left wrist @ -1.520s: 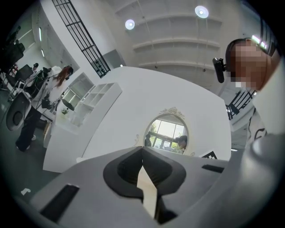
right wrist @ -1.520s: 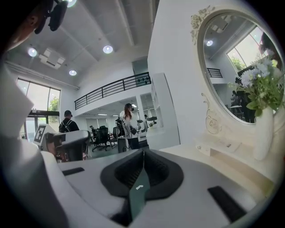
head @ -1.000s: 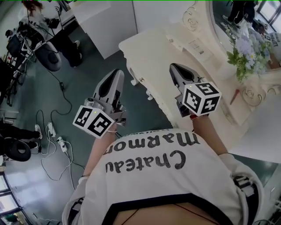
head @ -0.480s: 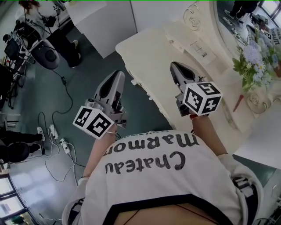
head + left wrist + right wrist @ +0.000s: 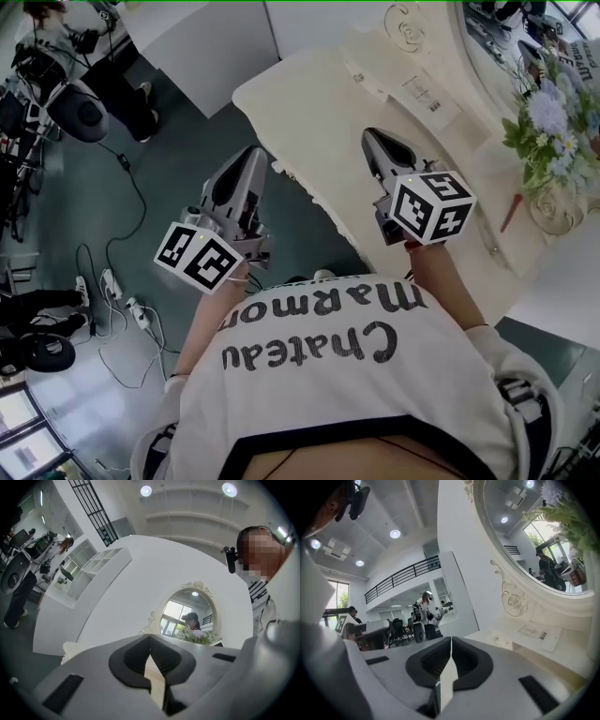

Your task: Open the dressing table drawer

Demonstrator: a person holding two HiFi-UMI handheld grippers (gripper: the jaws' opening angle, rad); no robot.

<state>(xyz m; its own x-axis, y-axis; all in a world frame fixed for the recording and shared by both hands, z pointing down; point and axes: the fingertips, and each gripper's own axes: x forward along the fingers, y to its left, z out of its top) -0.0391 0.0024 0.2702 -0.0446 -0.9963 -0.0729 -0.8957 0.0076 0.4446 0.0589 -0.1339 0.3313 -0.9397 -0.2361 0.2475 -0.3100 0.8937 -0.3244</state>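
Left gripper (image 5: 249, 155) beside cream dressing table (image 5: 309, 108), right gripper (image 5: 372, 139) over it.

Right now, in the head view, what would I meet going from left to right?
Power strips on the floor → left gripper → right gripper → flowers.
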